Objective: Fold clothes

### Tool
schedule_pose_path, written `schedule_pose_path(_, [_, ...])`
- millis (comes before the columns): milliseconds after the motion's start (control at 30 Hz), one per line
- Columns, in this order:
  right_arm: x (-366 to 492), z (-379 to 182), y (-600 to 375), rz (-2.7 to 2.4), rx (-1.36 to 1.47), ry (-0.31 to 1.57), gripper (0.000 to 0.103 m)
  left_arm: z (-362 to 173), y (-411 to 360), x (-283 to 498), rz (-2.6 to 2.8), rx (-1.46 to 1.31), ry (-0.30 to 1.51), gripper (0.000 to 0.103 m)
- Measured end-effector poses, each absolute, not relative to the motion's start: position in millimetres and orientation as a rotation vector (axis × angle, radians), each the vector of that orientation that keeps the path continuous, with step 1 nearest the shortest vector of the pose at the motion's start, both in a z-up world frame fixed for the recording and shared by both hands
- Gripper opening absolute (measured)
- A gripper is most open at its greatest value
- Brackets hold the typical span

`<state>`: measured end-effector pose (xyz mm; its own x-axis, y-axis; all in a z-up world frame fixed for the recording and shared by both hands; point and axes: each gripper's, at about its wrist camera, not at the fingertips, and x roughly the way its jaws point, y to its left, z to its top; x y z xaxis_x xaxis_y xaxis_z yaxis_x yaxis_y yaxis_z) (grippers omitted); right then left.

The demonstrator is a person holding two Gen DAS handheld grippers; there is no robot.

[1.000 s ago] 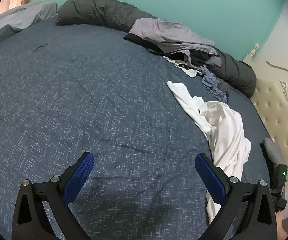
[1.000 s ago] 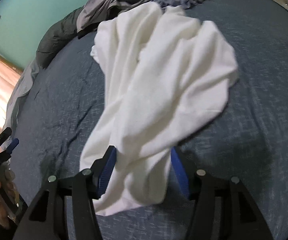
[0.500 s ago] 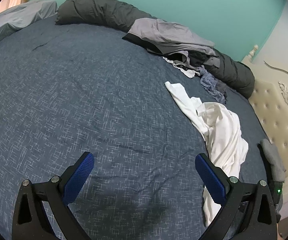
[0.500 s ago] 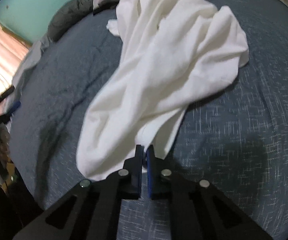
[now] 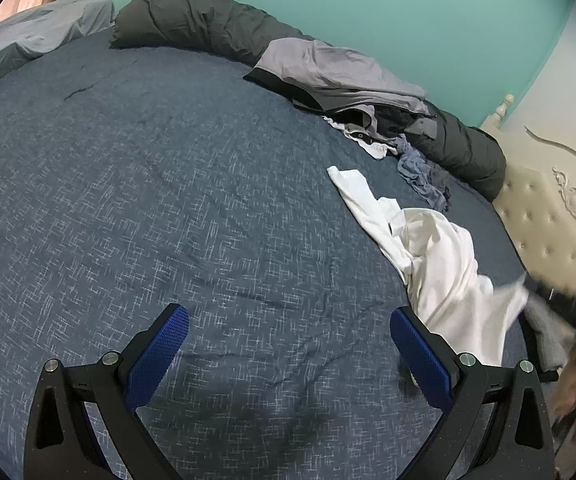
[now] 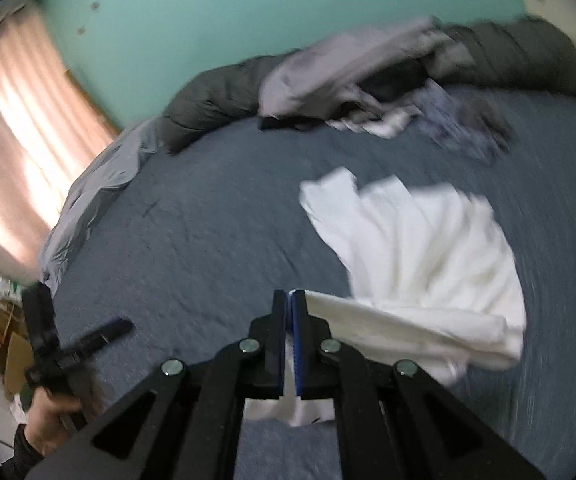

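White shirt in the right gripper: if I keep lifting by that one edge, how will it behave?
Probably floppy: the white shirt sags in folds from the shut right gripper. It looks thin and light, so it should lift easily, but it will likely bunch and trail across the bedspread rather than open flat.

Blurring across the whole right wrist view, smearing the clothes pile [image 6: 372,92] past telling garments apart. Hiding the pinched edge of the white garment [image 6: 420,256] between closed pads. Smearing the right claw [image 5: 560,300] at the left view's edge.
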<state>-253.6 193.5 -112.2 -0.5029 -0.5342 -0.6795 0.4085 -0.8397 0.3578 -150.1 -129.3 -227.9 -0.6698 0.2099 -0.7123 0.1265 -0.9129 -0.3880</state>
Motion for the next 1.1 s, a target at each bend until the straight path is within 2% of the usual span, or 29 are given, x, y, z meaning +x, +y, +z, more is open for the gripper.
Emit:
schedule_pose_path(300, [-285.6,-51.3,95.7,-2.200,0.951,-0.075,0.002,-232.5,-144.2,-153.9,2.761,-1.271,-0.682,0.103])
schedule_pose_path(500, [-300.7,-92.6,53.8,-2.174,1.131,0.107,0.005,-235.0,-152.7,-156.9,2.767,-1.289,-0.703,0.103])
schedule_pose_path(533, [-300.1,-100.1,55.8,-2.184,1.148,0.116,0.006,-234.7,-153.0,-157.0,2.769,-1.290,-0.700,0.103])
schedule_pose_path(633, [-292.5,-116.9,76.1,-2.217,1.190,0.121,0.025,-235.3,-153.3,-156.5,2.768,-1.299,-0.696,0.103])
schedule_pose_path(667, [-289.0,-120.9,84.0,-2.226,1.199,0.118,0.027,-235.9,-153.5,-156.2,2.767,-1.303,-0.697,0.103])
schedule_pose_path(800, [-272.6,-131.0,128.5,-2.285,1.215,0.057,0.031,-238.5,-154.0,-155.1,2.762,-1.321,-0.703,0.103])
schedule_pose_path(933, [-247.5,-148.9,173.8,-2.340,1.253,0.023,0.040,-239.4,-151.5,-152.3,2.752,-1.330,-0.693,0.103])
schedule_pose_path(1100, [-219.2,-180.6,218.7,-2.400,1.356,-0.013,0.041,-239.1,-147.8,-150.8,2.745,-1.324,-0.682,0.103])
